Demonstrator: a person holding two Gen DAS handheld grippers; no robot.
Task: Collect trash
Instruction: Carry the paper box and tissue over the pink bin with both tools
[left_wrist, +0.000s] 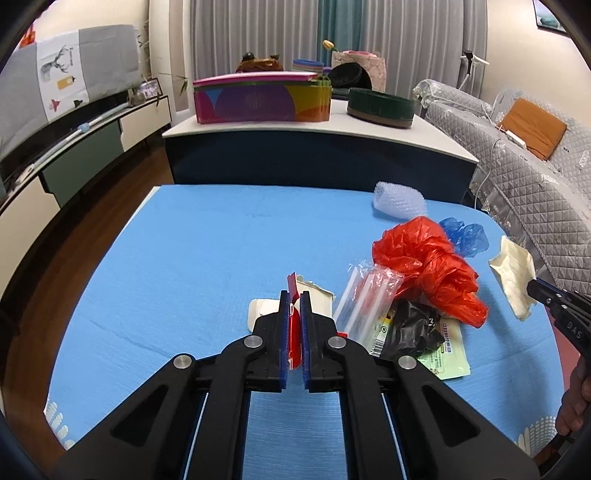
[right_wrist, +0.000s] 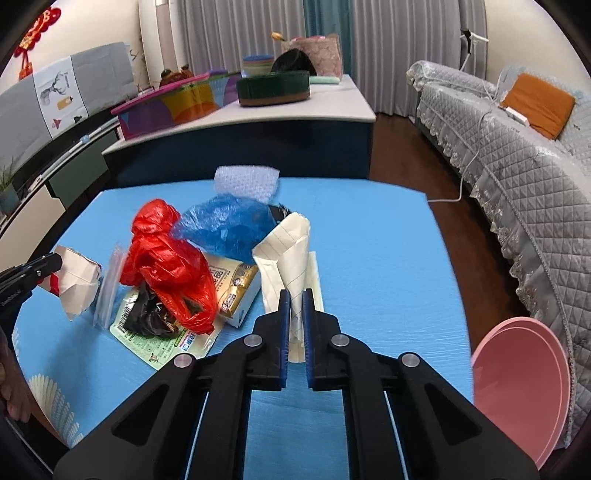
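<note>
Trash lies heaped on the blue surface (left_wrist: 207, 251) between the two tongs: a red plastic bag (left_wrist: 428, 269), a blue bag (right_wrist: 225, 225), a black wrapper (left_wrist: 413, 332), a clear sleeve (left_wrist: 364, 299) and a green printed packet (right_wrist: 162, 341). The left tongs (left_wrist: 294, 295) are pinched on a red-and-white paper scrap (left_wrist: 293, 321) (white folded paper shows just beyond their tips). The right tongs (right_wrist: 294, 295) are clamped on a crumpled sheet of lined paper (right_wrist: 288, 254), with the heap just to their left. A pink bowl (right_wrist: 524, 387) sits to the right of the right tongs.
</note>
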